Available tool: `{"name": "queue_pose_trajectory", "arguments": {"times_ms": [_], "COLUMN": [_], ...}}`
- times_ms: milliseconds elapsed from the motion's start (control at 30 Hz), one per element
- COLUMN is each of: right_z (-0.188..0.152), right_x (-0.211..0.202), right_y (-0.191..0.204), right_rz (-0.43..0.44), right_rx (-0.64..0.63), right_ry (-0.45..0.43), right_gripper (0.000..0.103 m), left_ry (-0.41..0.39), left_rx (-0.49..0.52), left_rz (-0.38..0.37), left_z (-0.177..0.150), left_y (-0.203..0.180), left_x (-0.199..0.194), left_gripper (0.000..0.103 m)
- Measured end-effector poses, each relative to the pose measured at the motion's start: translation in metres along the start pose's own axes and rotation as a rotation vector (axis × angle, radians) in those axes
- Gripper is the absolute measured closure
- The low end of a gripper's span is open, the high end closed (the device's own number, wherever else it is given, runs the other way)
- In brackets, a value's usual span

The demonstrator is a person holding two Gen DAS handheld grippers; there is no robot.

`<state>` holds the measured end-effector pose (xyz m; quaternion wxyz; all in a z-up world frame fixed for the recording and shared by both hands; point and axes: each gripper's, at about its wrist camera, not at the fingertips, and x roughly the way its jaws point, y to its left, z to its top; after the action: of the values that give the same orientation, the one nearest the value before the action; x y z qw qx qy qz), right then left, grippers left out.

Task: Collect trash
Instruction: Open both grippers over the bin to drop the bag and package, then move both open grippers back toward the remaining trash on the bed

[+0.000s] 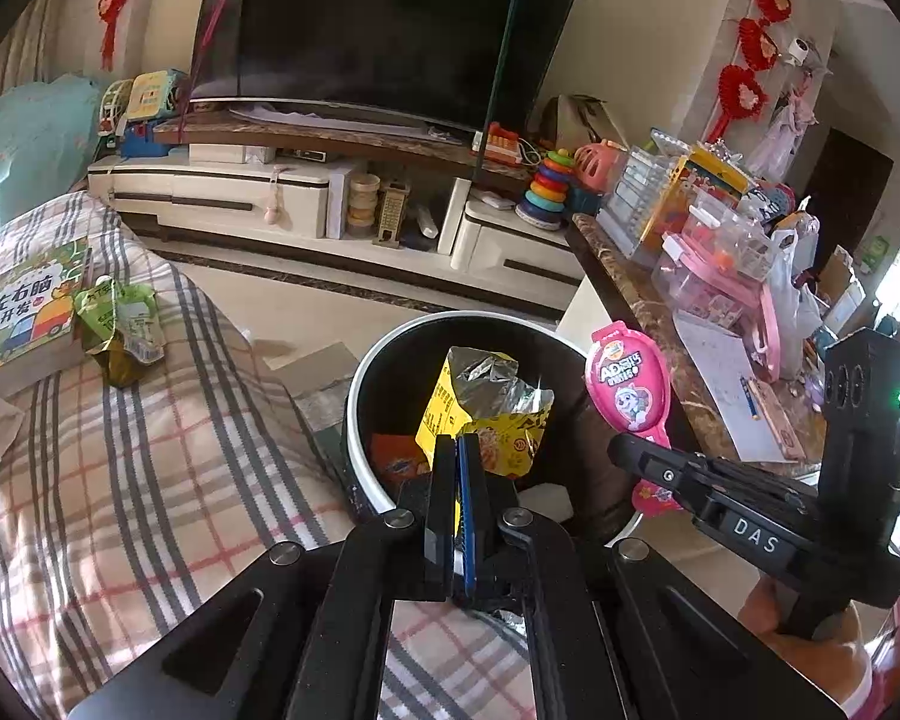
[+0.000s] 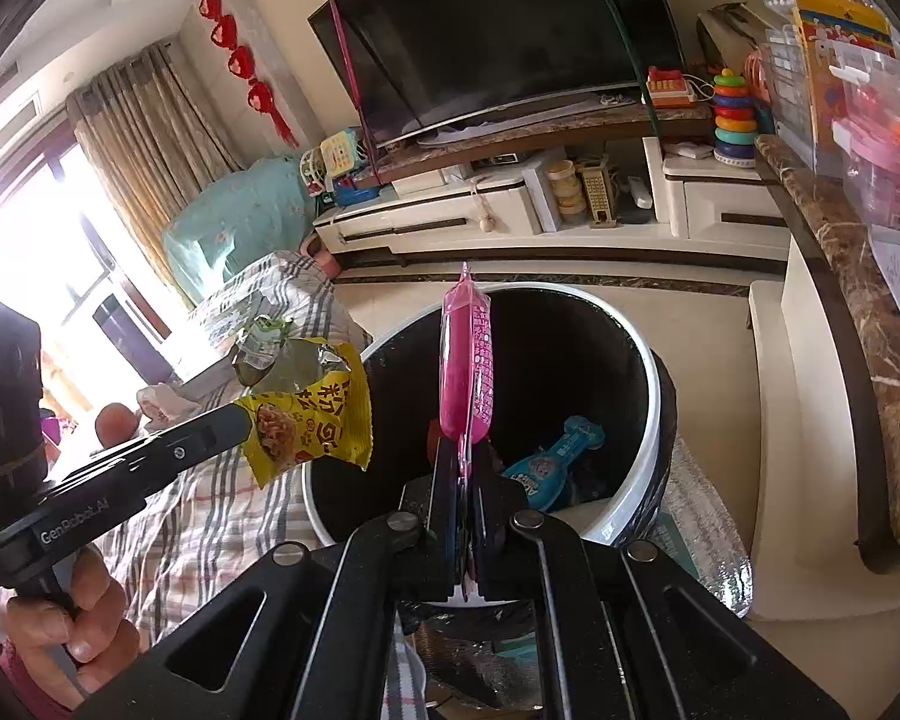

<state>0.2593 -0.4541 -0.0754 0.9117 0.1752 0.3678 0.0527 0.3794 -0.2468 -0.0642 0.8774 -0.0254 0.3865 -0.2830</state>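
My left gripper (image 1: pixel 457 444) is clamped on the lower edge of a yellow packet (image 1: pixel 486 414), its torn foil top open upward, held above the near rim of the bin (image 1: pixel 354 414). My right gripper (image 2: pixel 465 450) is clamped on the bottom edge of a pink pack (image 2: pixel 467 360), which stands upright and edge-on over the bin's mouth; from the left wrist view the same pack (image 1: pixel 627 387) shows its printed face above the bin's right rim, with the right gripper's fingers (image 1: pixel 648 459) closed on its tail. Inside the bin, an orange wrapper (image 1: pixel 393 453) lies at the left, and the right wrist view shows a blue bone-shaped pack (image 2: pixel 555 468) on the bottom. The bin stands on the floor between a plaid-covered seat (image 1: pixel 120 450) and a marble-topped counter (image 1: pixel 648 306). On the seat's far left edge a green packet (image 1: pixel 120 330) lies touching a children's book (image 1: pixel 21 312). A television (image 1: pixel 384 24) sits on a white cabinet (image 1: pixel 222 192) beyond.
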Motion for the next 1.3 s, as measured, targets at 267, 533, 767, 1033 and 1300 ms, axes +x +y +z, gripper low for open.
{"name": "queue_pose_trajectory", "arguments": {"times_ms": [267,533,767,1033,1300], "right_z": [0.005,0.01,0.013,0.011,0.003], "right_x": [0.006,0.013,0.021,0.009,0.0], "right_y": [-0.005,-0.007,-0.015,-0.009,0.021], "right_rz": [-0.02,-0.036,-0.052,-0.026,0.042], "right_rx": [-0.004,-0.016,0.02,0.036,0.025], "right_ry": [0.014,0.03,0.046,0.012,-0.03], "right_gripper": [0.1,0.099,0.078,0.047,0.01], "left_ry": [0.017,0.026,0.045,0.005,-0.006], "left_rx": [-0.004,-0.006,-0.021,-0.06,-0.153], "left_rz": [0.003,0.0,-0.01,0.038,0.121], "left_z": [0.001,0.005,0.006,-0.007,-0.045], "left_y": [-0.001,-0.001,0.005,0.025,0.063], "left_x": [0.012,0.02,0.025,-0.001,-0.048], "left_gripper": [0.103,0.103,0.078,0.051,0.045]}}
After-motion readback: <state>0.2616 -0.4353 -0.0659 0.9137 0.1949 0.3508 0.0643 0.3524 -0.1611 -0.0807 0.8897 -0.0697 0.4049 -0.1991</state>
